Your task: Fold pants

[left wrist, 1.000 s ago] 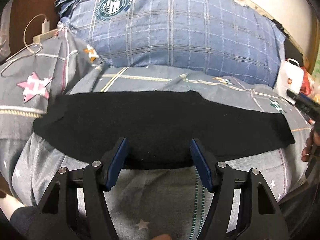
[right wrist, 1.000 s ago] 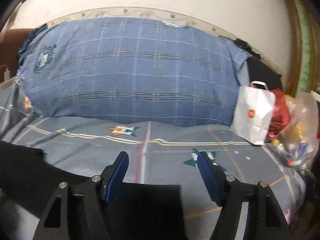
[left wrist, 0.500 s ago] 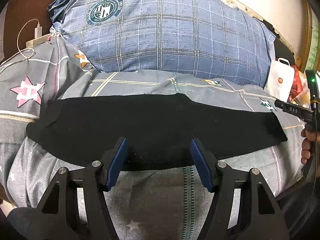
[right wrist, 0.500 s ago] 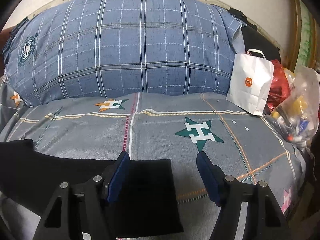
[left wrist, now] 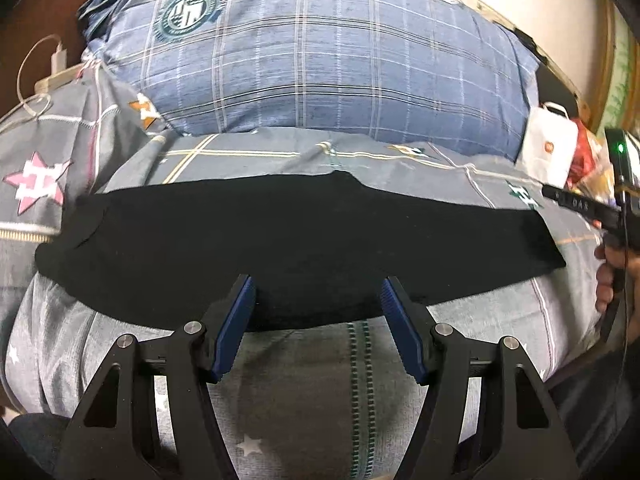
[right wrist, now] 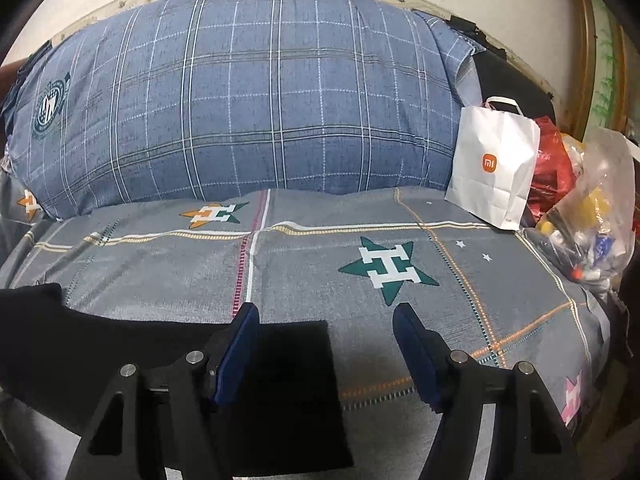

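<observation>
Surface: bed with a grey sheet printed with stars and stitched lines.
Pants: black pants, laid flat in a long band running side to side along the near edge of the bed; one squared end lies toward the bed's right side, below the right gripper.
Left gripper: left gripper hovers over the near edge of the pants at about mid-length; blue-padded fingers spread wide, nothing between them, no clear contact with the cloth.
Right gripper: right gripper hovers over the squared end of the pants; its left finger stands above the black cloth, the other over bare sheet; fingers spread, gripping nothing.
Person: hand at the right margin of the left wrist view, holding the handle of the right gripper.
Far side: large blue plaid pillow along the far edge of the bed, against the wall.
Right corner: white paper bag with an orange logo, upright beside the pillow; red bag and clear plastic bag of small items just beside it.
Left side: white charger and cable off the far left corner.
</observation>
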### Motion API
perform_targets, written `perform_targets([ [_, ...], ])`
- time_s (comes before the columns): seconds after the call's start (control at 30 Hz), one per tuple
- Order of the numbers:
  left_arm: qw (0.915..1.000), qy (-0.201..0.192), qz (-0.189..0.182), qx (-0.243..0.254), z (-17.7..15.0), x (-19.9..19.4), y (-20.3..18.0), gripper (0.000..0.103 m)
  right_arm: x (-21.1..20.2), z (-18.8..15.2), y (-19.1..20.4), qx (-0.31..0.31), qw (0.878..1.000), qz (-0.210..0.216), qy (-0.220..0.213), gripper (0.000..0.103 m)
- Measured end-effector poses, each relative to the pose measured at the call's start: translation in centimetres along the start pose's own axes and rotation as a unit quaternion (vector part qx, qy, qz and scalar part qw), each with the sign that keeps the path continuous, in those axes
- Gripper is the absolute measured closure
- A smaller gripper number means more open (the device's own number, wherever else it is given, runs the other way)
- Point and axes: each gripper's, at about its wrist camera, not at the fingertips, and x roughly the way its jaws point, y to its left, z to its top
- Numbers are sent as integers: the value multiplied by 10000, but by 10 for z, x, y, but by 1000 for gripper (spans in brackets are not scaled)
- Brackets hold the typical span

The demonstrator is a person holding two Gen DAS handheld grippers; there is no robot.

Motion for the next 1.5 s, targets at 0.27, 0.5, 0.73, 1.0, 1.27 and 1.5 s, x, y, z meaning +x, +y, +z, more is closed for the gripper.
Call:
perform_targets([
  [0.27, 9999, 148, 45, -55, -1, 5, 1, 38, 0, -1, -6, 105, 9999, -30, 22, 36],
  [0.5, 10000, 65, -60, -14, -1, 1, -1, 38, -5, 0, -9, 215, 9996, 141, -144, 36],
  [0.73, 9982, 203, 150, -549, -1, 2, 23, 38, -6, -5, -12, 522, 9952, 824, -109, 36],
  [1.0, 9960, 352, 273, -769, -16, 7, 17, 38, -9, -14, -29, 497, 9958, 757, 138, 36],
  [1.27, 9982, 316, -125, -497, 32, 33, -8, 38, -9, -25, -83, 1349, 9890, 567, 214, 36],
  [1.5, 9970, 620, 423, 191, 25, 70, -25, 31, -2, -40, -117, 1968, 9773, 554, 560, 36],
])
